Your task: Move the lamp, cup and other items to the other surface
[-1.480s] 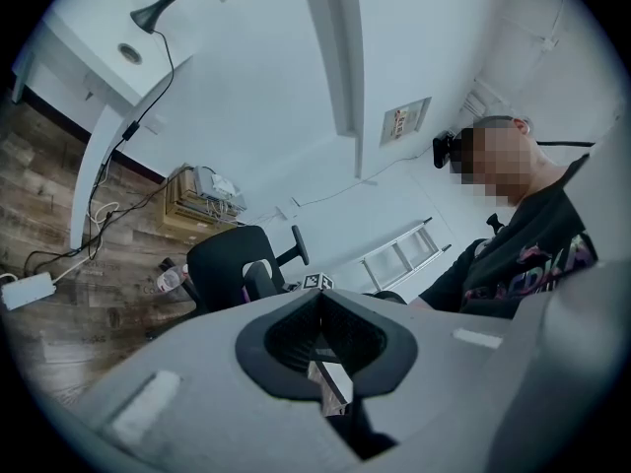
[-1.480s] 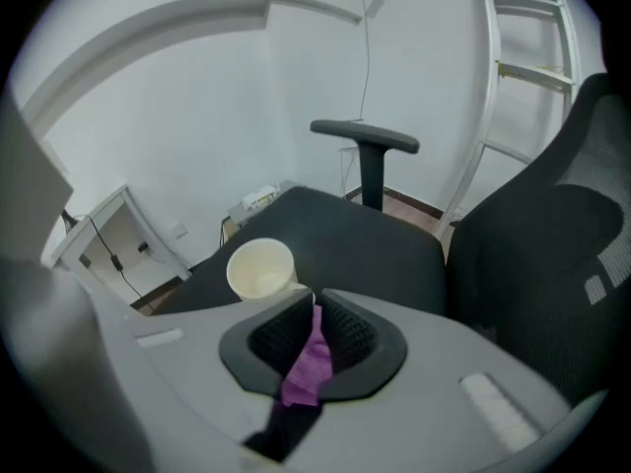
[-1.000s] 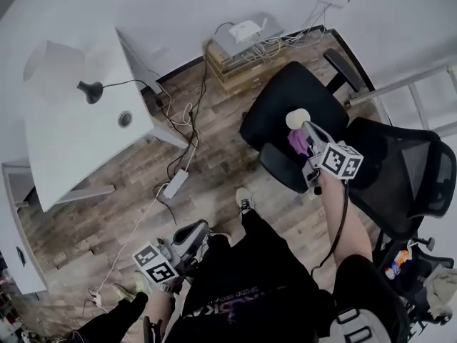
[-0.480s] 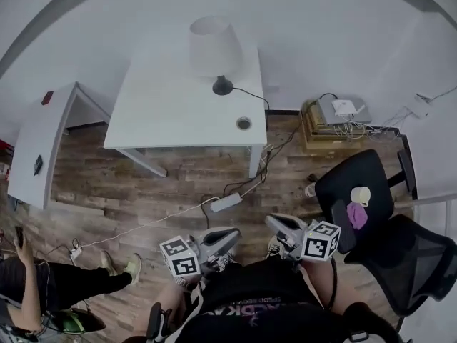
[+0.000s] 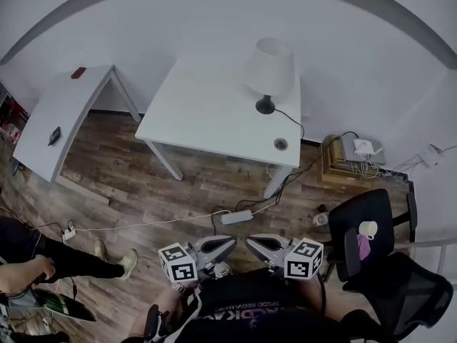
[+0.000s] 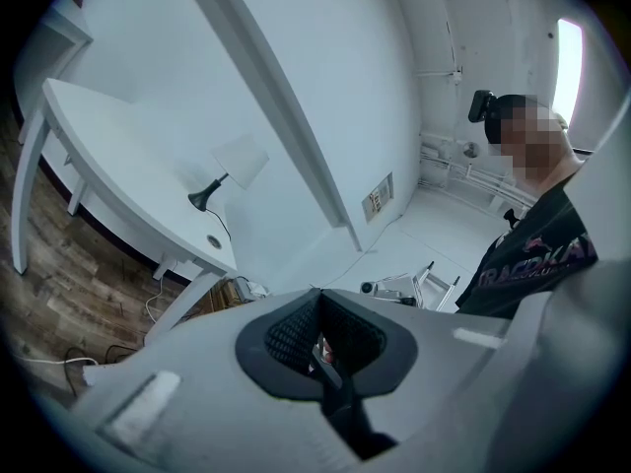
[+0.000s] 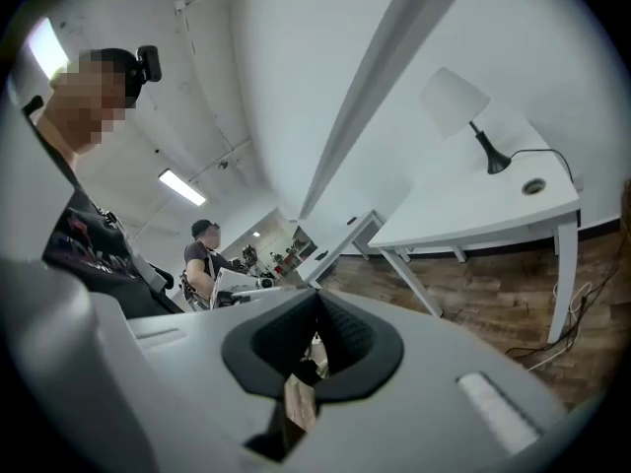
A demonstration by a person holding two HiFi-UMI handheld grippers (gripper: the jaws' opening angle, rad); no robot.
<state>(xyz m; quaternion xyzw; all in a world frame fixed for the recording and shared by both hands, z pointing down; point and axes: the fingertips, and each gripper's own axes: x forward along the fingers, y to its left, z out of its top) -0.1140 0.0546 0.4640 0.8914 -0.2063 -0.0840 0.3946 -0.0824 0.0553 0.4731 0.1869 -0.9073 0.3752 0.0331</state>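
Logging stock: a white-shaded lamp on a black base (image 5: 269, 73) stood upright near the far edge of the white rectangular table (image 5: 207, 120). A cream cup (image 5: 368, 229) and a purple crumpled item (image 5: 363, 247) lay on the black office chair (image 5: 350, 213). The left gripper (image 5: 228, 241) and right gripper (image 5: 250, 241) were both pressed together and empty, well apart from all items. Risk, as I judged it: the lamp's black cord (image 5: 285, 114) trailed across the table and could snag or tip the lamp when lifted. Only the head view showed the chair and cup; the gripper views showed just lamp and table.
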